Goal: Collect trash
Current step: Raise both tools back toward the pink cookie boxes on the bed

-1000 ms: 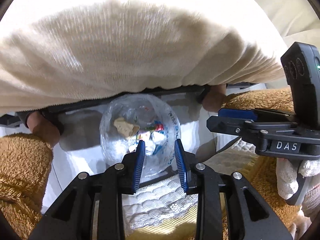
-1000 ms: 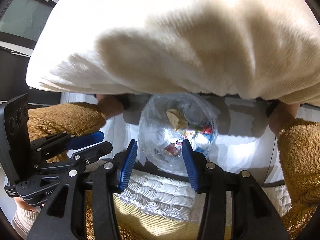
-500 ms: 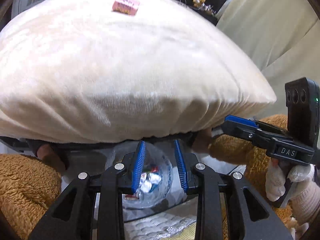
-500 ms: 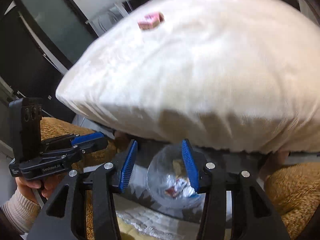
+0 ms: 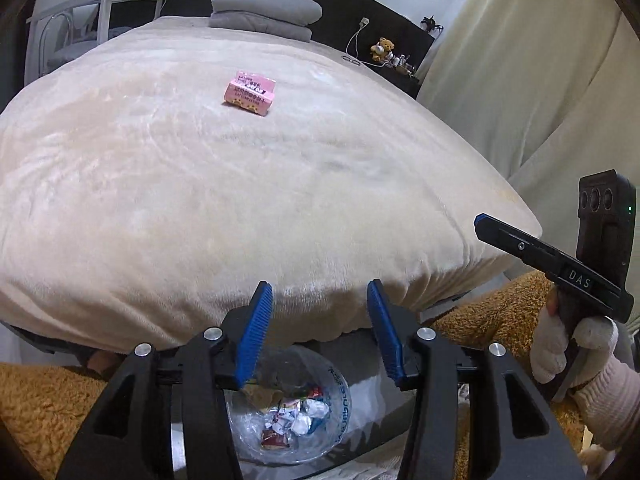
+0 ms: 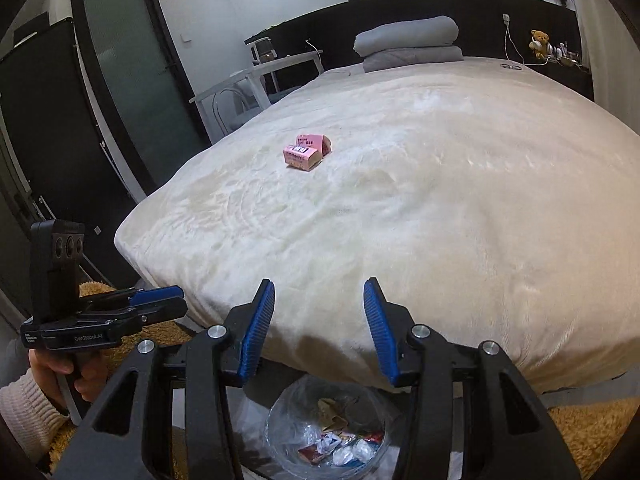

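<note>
A pink carton [image 5: 249, 92] lies on the cream bed cover [image 5: 248, 184], far from the foot of the bed; in the right wrist view it shows as two pink pieces side by side [image 6: 306, 151]. A clear-lined trash bin [image 5: 287, 412] with wrappers and paper stands on the floor at the bed's foot, below both grippers; it also shows in the right wrist view [image 6: 330, 432]. My left gripper [image 5: 318, 330] is open and empty above the bin. My right gripper [image 6: 318, 330] is open and empty too, to the right of the left one [image 6: 156, 300].
Folded grey bedding [image 6: 408, 42] lies at the head of the bed. A white chair and desk [image 6: 256, 80] stand to the left, a dark door [image 6: 132, 80] behind. A teddy bear [image 6: 538, 42] sits on a shelf. Brown fluffy rugs [image 5: 44, 412] flank the bin.
Both grippers have risen and tilted up from the bin under the bed edge. The top of the bed and the pink carton have come into view. Both stayed open.
</note>
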Demonstrator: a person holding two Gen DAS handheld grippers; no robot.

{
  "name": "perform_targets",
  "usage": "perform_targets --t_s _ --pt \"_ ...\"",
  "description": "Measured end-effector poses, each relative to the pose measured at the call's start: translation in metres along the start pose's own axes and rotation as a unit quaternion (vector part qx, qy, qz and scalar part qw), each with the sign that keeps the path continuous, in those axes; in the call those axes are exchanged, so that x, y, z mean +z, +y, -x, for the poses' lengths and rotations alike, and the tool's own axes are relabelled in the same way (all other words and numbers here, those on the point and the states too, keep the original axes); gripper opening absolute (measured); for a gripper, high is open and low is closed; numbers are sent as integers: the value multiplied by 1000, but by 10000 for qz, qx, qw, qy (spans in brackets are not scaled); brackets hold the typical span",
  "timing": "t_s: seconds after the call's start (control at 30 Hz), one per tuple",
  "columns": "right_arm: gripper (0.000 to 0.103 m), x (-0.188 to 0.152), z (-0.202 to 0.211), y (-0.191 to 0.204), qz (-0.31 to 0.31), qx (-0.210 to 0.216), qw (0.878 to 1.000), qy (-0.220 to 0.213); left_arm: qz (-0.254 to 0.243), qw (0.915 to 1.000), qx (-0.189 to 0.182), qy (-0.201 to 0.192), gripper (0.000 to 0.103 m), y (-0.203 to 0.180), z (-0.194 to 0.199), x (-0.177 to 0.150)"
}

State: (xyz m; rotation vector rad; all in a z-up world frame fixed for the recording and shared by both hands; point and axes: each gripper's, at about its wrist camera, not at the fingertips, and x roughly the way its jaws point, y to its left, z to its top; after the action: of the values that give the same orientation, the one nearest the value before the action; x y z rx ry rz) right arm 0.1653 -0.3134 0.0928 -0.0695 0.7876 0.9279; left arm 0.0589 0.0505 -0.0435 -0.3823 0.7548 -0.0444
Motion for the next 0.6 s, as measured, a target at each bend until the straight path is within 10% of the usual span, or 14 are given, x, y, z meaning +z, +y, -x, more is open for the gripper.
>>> perform_targets --t_s 0.33,0.6 --pt "47 49 -48 -19 114 14 9997 196 -251 9992 157 -259 84 18 -18 64" --pt "69 81 -84 -42 18 -130 9997 201 -575 9978 269 -203 96 33 -57 109"
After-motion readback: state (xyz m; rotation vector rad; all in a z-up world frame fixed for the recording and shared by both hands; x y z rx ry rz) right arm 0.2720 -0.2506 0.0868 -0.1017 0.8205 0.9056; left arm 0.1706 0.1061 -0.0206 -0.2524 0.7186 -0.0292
